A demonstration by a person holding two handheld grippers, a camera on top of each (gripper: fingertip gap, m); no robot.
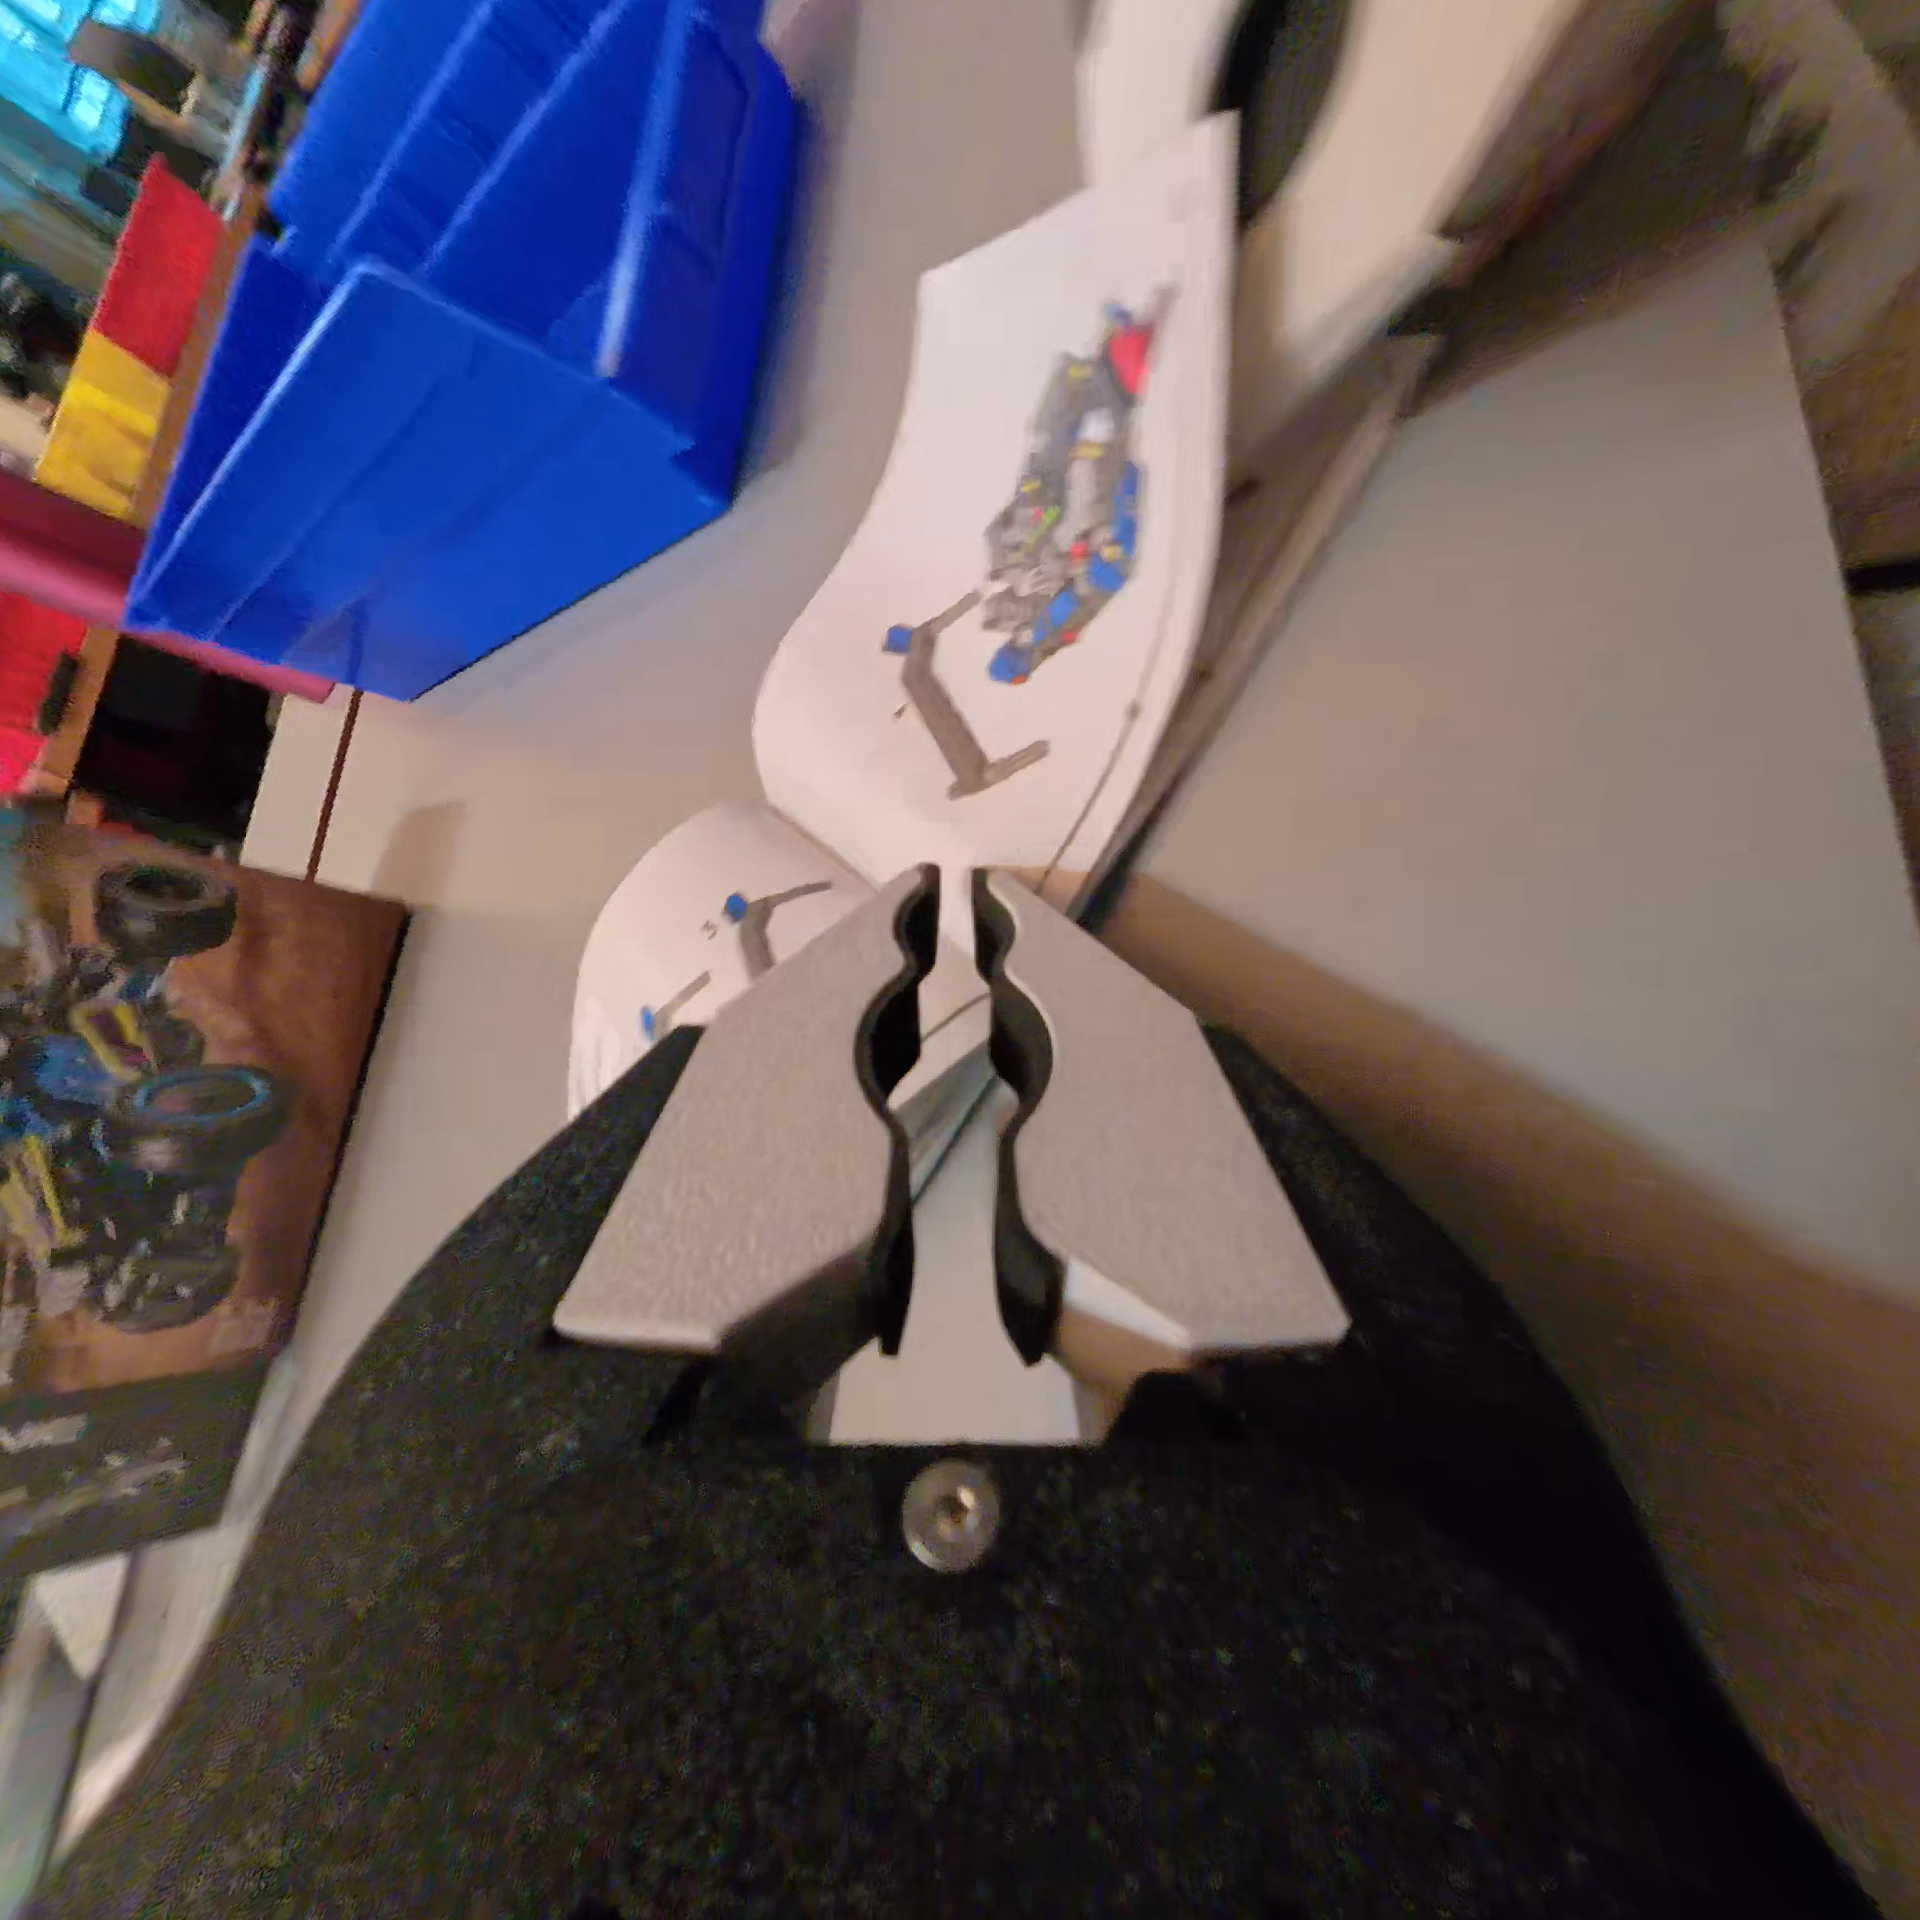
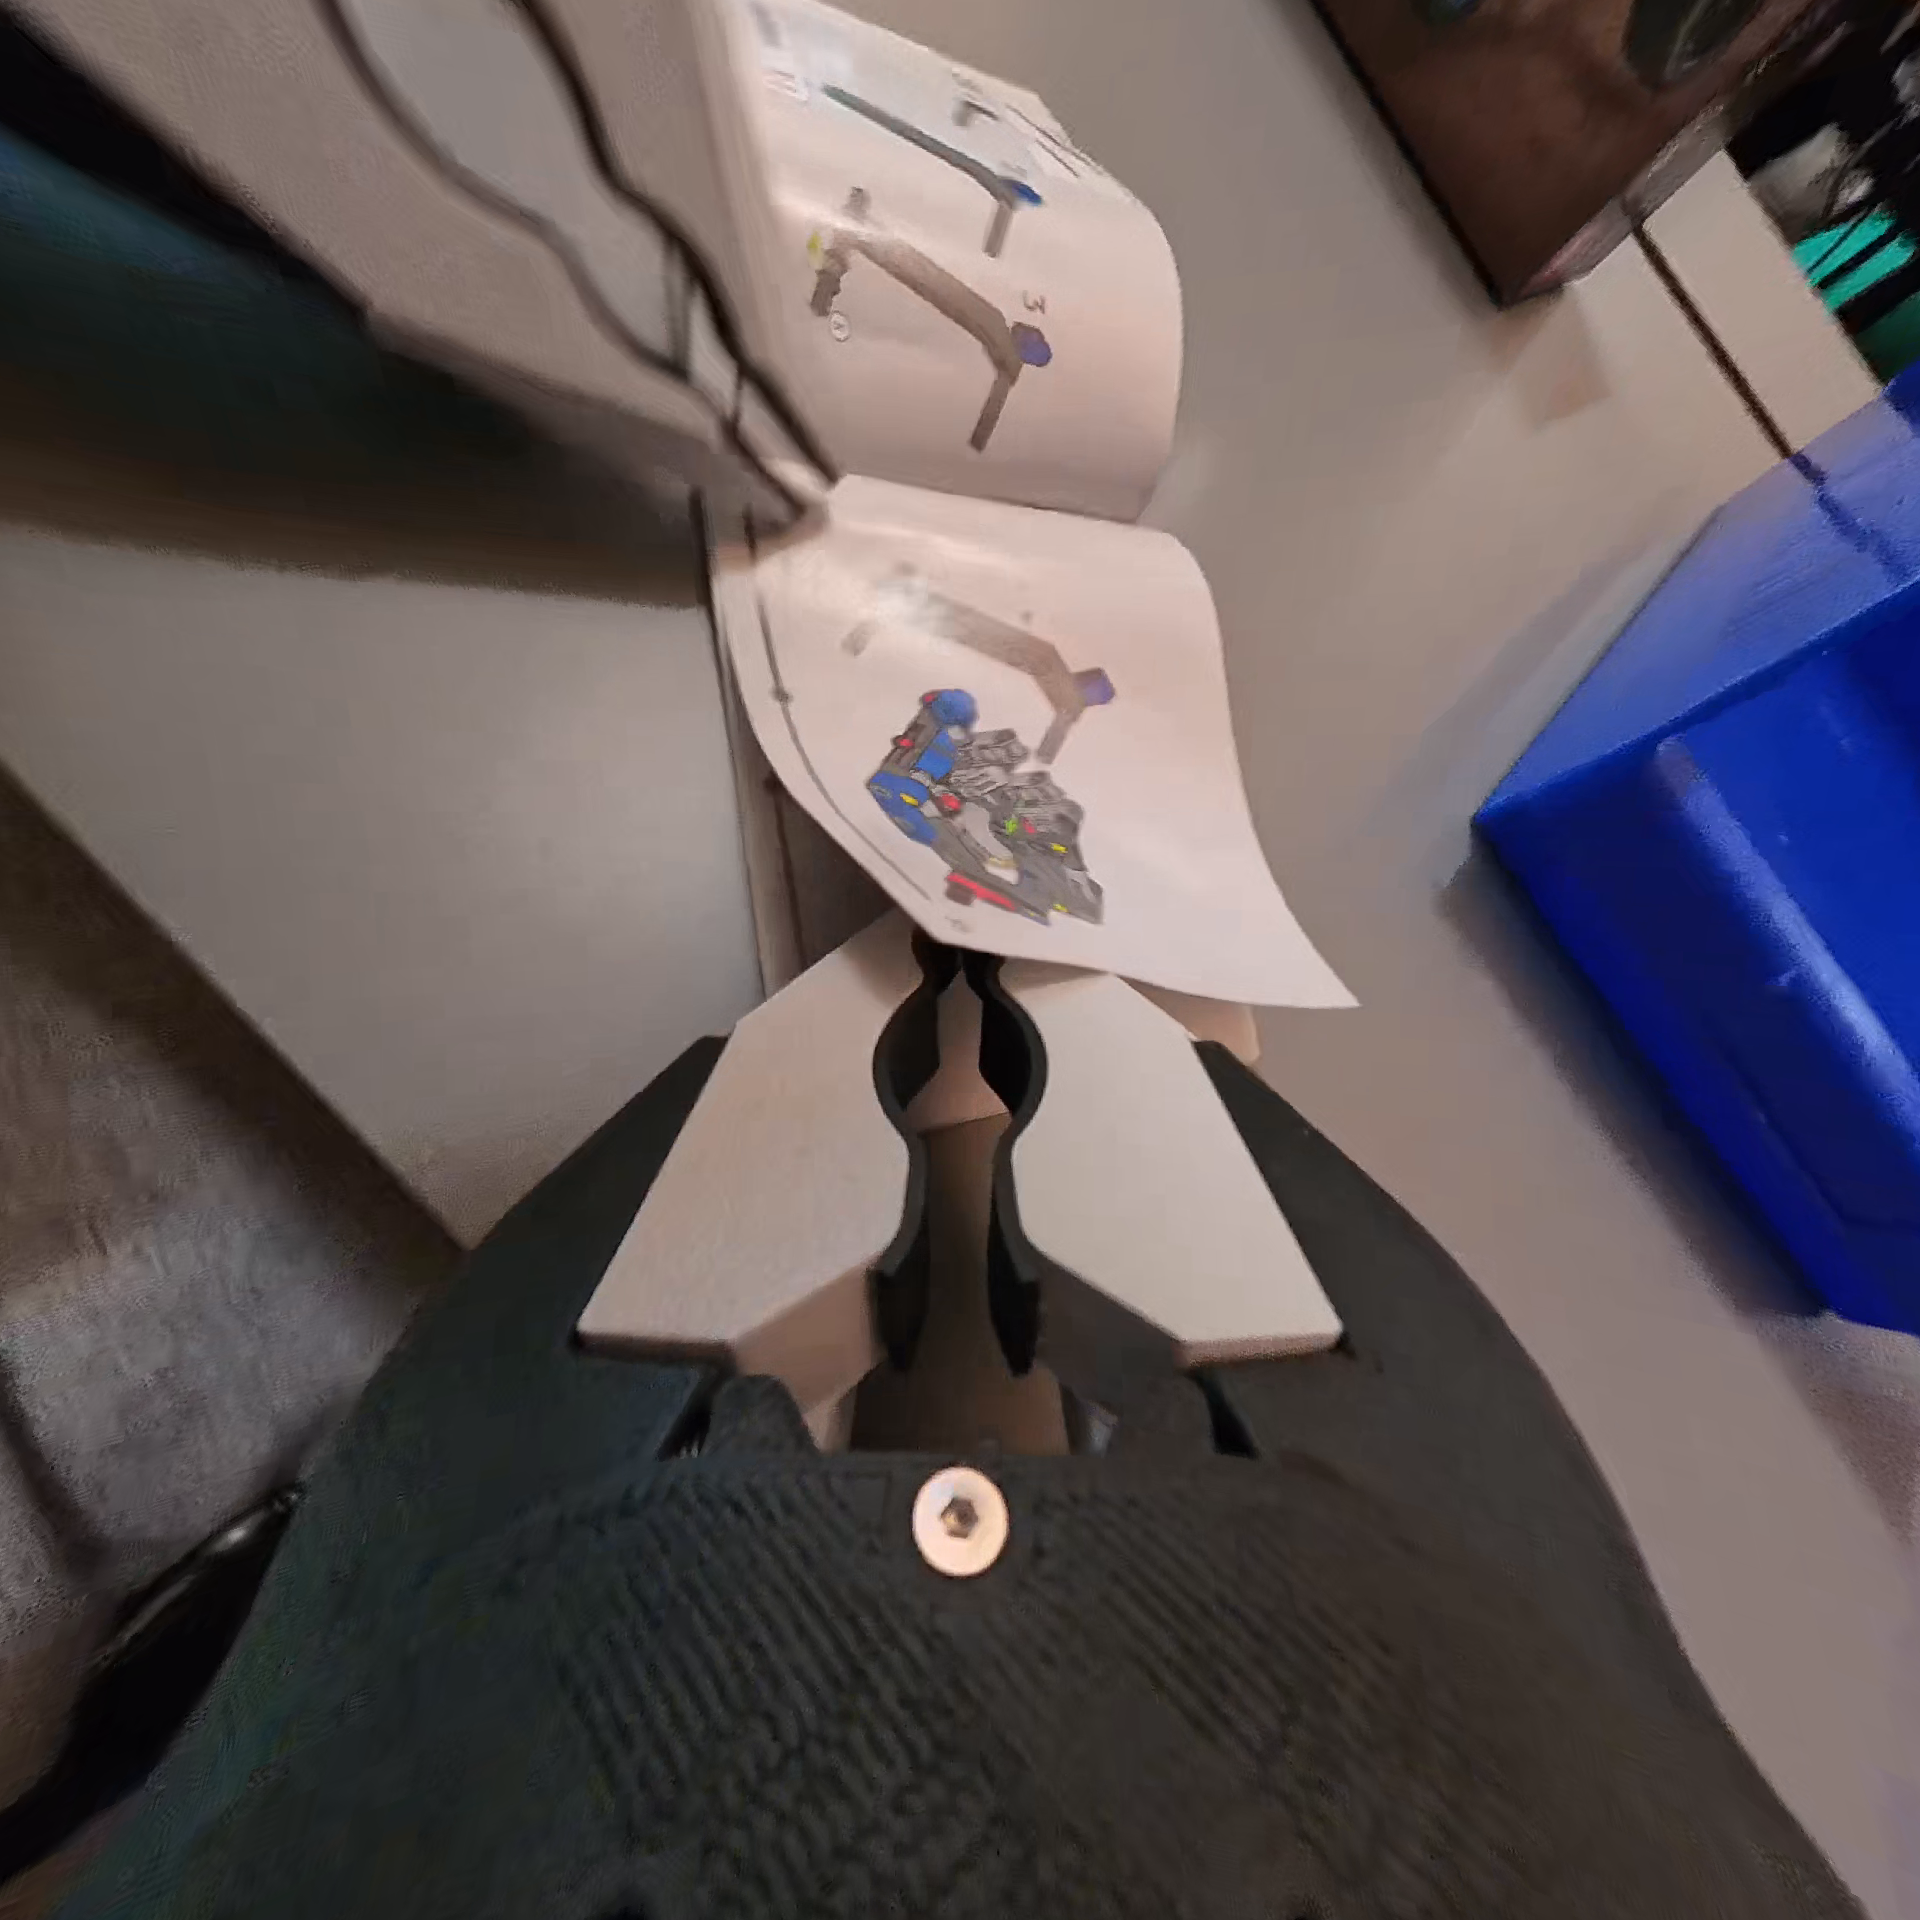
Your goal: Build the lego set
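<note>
Right wrist: tongs [image 2: 961, 961] pinching page [image 2: 1039, 748]

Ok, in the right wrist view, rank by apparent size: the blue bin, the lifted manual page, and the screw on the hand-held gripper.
1. Blue bin, though the frame cuts it off
2. Lifted manual page
3. Screw

Bin and page look close in size, so their order is unsure.

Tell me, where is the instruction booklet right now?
The instruction booklet lies open on the white table, just ahead of both grippers, with the blue bins beside it.
</note>
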